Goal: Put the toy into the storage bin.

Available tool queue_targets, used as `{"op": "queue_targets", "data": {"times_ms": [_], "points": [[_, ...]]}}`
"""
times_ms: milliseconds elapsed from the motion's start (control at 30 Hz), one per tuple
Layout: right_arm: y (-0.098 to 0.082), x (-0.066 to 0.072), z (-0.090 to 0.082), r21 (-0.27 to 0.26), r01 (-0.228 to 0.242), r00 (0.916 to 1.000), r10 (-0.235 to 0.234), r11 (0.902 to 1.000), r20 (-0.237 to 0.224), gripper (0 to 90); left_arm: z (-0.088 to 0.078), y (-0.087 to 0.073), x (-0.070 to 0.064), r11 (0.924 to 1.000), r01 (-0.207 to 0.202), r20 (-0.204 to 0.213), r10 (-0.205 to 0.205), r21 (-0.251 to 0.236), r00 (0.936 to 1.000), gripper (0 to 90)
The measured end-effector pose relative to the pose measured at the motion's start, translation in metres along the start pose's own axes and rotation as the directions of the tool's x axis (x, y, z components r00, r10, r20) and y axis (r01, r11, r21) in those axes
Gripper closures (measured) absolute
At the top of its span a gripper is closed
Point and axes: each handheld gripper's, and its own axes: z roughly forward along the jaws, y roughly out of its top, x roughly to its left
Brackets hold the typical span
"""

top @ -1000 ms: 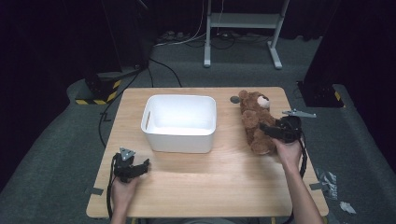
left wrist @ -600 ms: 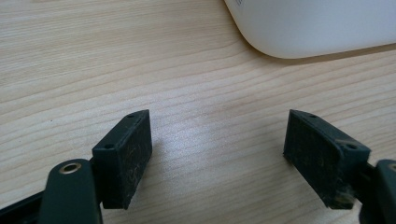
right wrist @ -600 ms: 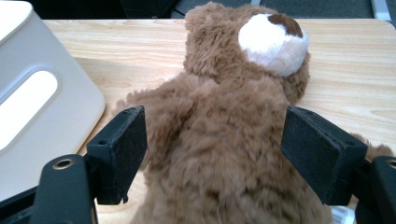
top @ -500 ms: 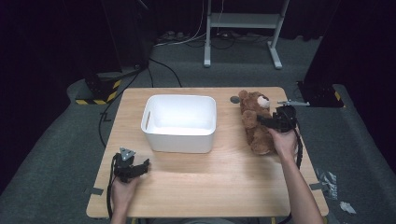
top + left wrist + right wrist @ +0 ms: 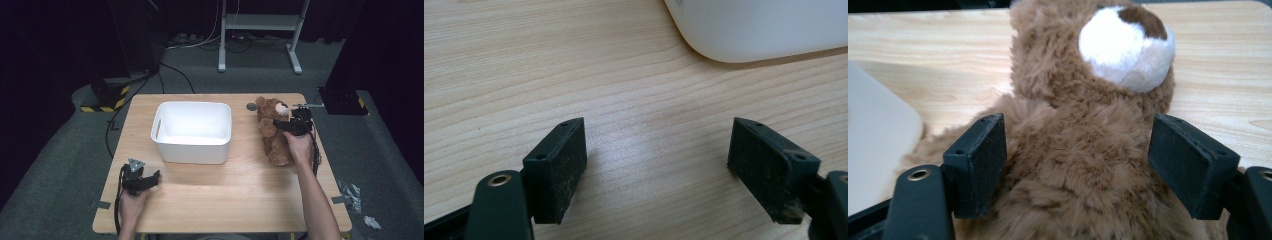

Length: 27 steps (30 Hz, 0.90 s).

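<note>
A brown teddy bear (image 5: pixel 274 131) lies on its back on the wooden counter (image 5: pixel 235 190), just to the right of the white tub (image 5: pixel 192 131), with its head toward the far edge and its legs toward the person, so its long axis runs roughly parallel to the tub's right wall. The right claw (image 5: pixel 281 124) is over the bear's chest, on the side away from the tub and pointing across the body toward the tub. In the right gripper view its jaws are spread wide, one black pad on each flank of the bear's torso (image 5: pixel 1083 165) just below the white muzzle (image 5: pixel 1125 47), and neither pad looks pressed into the fur yet. The grip line therefore crosses the bear's long axis at the chest, which seems the sensible place to close. From there the tub lies a short carry to the left, and this hand is far nearer the bear than the other. The left claw (image 5: pixel 152 178) rests on the counter in front of the tub's near left corner, well apart from the bear. Its jaws are spread over bare wood, with the tub's rounded corner (image 5: pixel 754 30) just ahead.
</note>
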Motion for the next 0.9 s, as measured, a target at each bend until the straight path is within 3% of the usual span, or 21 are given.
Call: {"op": "queue_targets", "data": {"times_ms": [67,233,400,733,800,833,900], "points": [[0.001,0.001,0.004,0.015,0.003,0.9999,-0.003,0.9999,0.013,23.4,0.000,0.000,0.000,1.0000,0.000,0.000,0.000,0.000,1.0000,23.4],[0.007,0.007,0.013,0.047,0.071,0.9951,-0.074,0.9963,0.065,24.0,0.000,0.000,0.000,1.0000,0.004,0.002,-0.004,0.001,1.0000,23.1],[0.007,0.009,0.025,0.092,0.075,0.9932,-0.083,0.9929,0.082,23.4,0.000,0.000,0.000,1.0000,0.004,0.002,-0.004,0.001,1.0000,23.1],[0.002,0.005,0.039,0.134,0.033,0.9987,-0.037,0.9904,0.034,23.5,0.000,0.000,0.000,1.0000,0.005,0.002,-0.005,0.001,1.0000,23.2],[0.001,0.008,0.040,0.149,0.055,0.9973,-0.061,0.9874,0.040,27.5,0.000,0.000,0.000,1.0000,0.005,0.002,-0.005,0.001,1.0000,23.2],[0.001,0.010,0.041,0.162,0.087,0.9942,-0.096,0.9830,0.049,31.7,0.000,0.000,0.000,1.0000,0.004,0.002,-0.004,0.001,1.0000,23.1],[0.001,0.011,0.040,0.170,0.094,0.9936,-0.103,0.9810,0.047,34.2,0.000,0.000,0.000,1.0000,0.005,0.001,-0.005,0.001,1.0000,23.2]]}}
